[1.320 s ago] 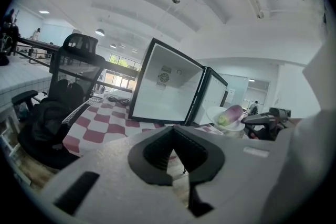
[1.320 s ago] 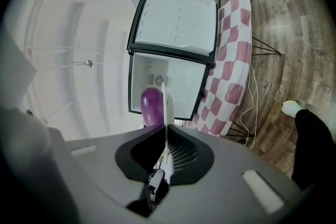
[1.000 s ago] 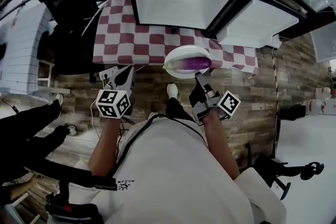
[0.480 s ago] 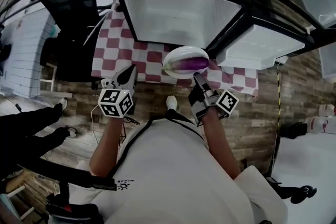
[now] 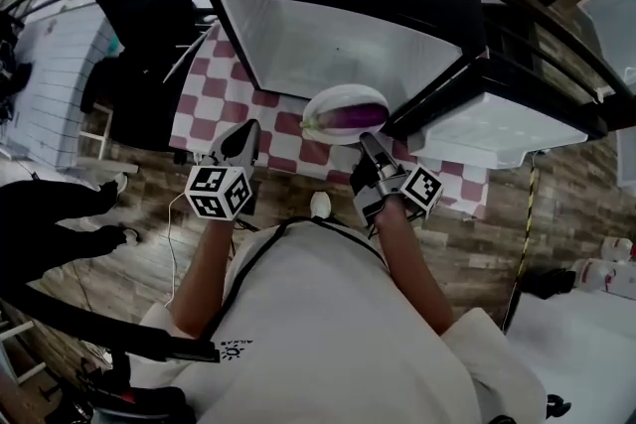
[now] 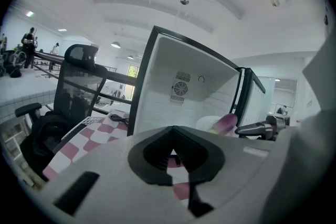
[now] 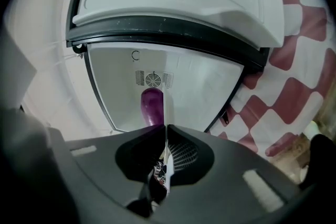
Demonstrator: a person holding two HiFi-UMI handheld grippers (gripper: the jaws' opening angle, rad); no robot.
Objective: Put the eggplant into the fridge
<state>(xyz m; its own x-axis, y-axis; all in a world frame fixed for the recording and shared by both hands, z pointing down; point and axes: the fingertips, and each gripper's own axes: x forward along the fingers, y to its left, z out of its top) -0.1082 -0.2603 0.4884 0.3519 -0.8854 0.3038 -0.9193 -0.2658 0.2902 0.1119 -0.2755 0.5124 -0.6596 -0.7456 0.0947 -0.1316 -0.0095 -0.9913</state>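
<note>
Head view: right gripper (image 5: 366, 142) pinches the near rim of a white plate (image 5: 320, 104) carrying the eggplant (image 5: 350, 117), at the mouth of the open fridge (image 5: 328, 45); left gripper (image 5: 241, 142) hangs to the left over the checkered cloth (image 5: 214, 104), apart from the plate. Left gripper view: jaws together, nothing between them. Right gripper view: jaws clamped on the plate's thin edge, eggplant just beyond, fridge interior behind.
</note>
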